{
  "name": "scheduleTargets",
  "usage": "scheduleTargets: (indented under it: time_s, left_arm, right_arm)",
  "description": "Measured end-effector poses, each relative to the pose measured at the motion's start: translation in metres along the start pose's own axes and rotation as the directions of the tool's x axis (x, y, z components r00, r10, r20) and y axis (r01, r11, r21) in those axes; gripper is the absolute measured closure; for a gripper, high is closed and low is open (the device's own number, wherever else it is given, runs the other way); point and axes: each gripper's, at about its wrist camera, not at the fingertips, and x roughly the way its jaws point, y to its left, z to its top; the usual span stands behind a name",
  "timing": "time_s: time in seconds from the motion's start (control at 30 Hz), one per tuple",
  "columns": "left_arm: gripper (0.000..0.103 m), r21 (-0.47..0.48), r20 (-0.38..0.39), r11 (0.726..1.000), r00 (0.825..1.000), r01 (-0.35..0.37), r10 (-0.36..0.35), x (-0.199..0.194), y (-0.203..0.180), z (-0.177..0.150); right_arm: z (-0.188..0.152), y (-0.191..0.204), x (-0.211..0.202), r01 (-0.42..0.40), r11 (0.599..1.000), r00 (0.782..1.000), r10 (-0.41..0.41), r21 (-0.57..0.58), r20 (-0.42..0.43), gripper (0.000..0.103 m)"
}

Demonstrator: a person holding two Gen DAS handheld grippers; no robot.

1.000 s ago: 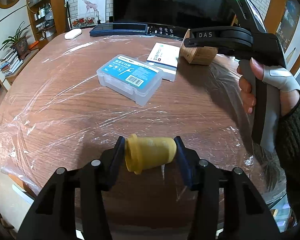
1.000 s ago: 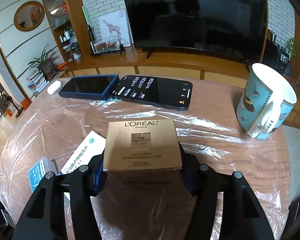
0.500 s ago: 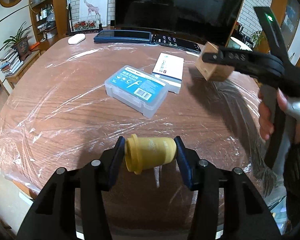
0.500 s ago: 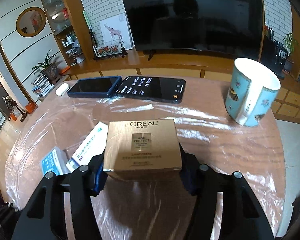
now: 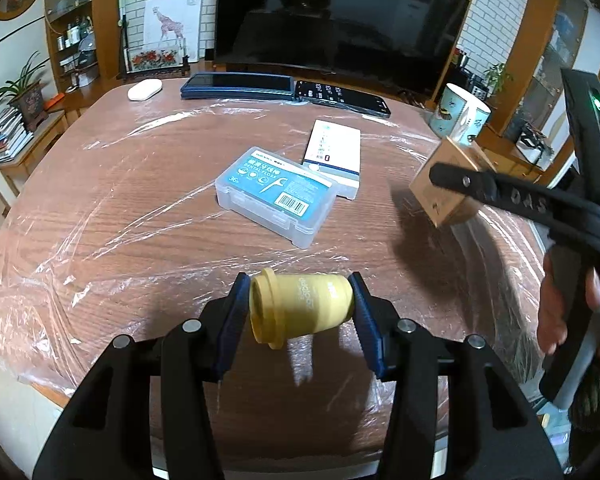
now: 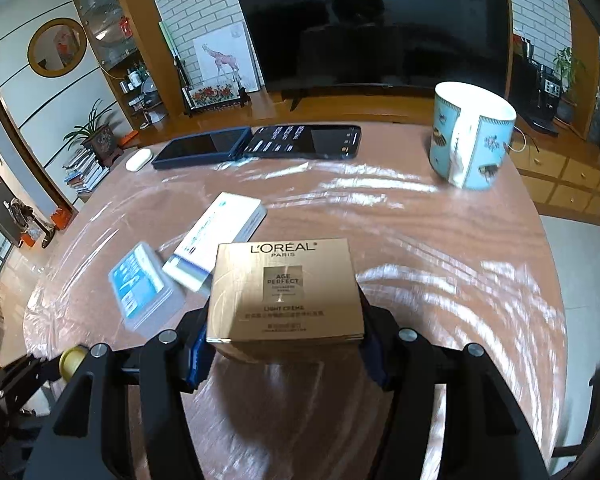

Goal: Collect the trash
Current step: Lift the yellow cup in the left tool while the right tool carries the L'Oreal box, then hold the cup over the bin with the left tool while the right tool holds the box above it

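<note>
Both pairs of jaws are closed on something: your left gripper (image 5: 300, 308) clamps a small yellow bottle (image 5: 300, 307) lying sideways between its blue pads, lifted clear of the tabletop (image 5: 120, 208); your right gripper (image 6: 284, 344) pinches a gold L'Oréal box (image 6: 284, 288) by its two sides, also held up off the wood; from the left wrist view that box (image 5: 444, 184) hangs in the air at the right, with your right hand (image 5: 560, 320) on the handle below it.

By my reading you are mid-task, carrying two picked pieces; no bin or bag shows in either view, so I cannot tell where they should go, and neither piece has been dropped off yet.

On the film-covered tabletop lie a clear floss-pick case (image 5: 276, 196) with a blue label and, touching its far corner, a white and blue carton (image 5: 334, 156); whether these count as trash I cannot say, but they look like the likeliest candidates left.

Farther back sit a tablet (image 5: 236, 86), a phone (image 5: 342, 98), a white earbud case (image 5: 145, 90) and a patterned mug (image 6: 470, 136); these seem meant to stay.
</note>
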Motion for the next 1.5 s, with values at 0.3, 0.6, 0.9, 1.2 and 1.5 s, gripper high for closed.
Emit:
scheduleTargets:
  time_s: [0.3,0.6,0.9,1.2,1.5]
  left_arm:
    - [0.052,0.061,-0.007,0.996,0.998,0.066,-0.065,-0.011,0.021,-0.001]
    - [0.052,0.134,-0.027,0.983,0.992,0.126,-0.123,-0.023,0.045,-0.009]
    - [0.052,0.206,-0.042,0.96,0.982,0.189,-0.184,-0.037,0.059,-0.022]
    - [0.052,0.227,-0.042,0.95,0.976,0.216,-0.212,-0.053,0.059,-0.035]
    - [0.052,0.236,-0.044,0.95,0.979,0.203,-0.198,-0.069,0.044,-0.054]
  right_arm:
    - [-0.032,0.033,-0.024,0.026,0.999,1.0,-0.025,0.047,-0.005,0.044]
    - [-0.065,0.065,-0.041,0.065,0.992,0.998,-0.065,0.109,-0.004,0.044]
    - [-0.092,0.091,-0.064,0.105,0.979,0.994,-0.11,0.173,0.024,0.044]
    - [-0.112,0.111,-0.084,0.106,0.981,0.993,-0.111,0.161,0.025,0.044]
    - [-0.135,0.112,-0.1,0.067,0.989,0.997,-0.069,0.132,0.016,0.044]
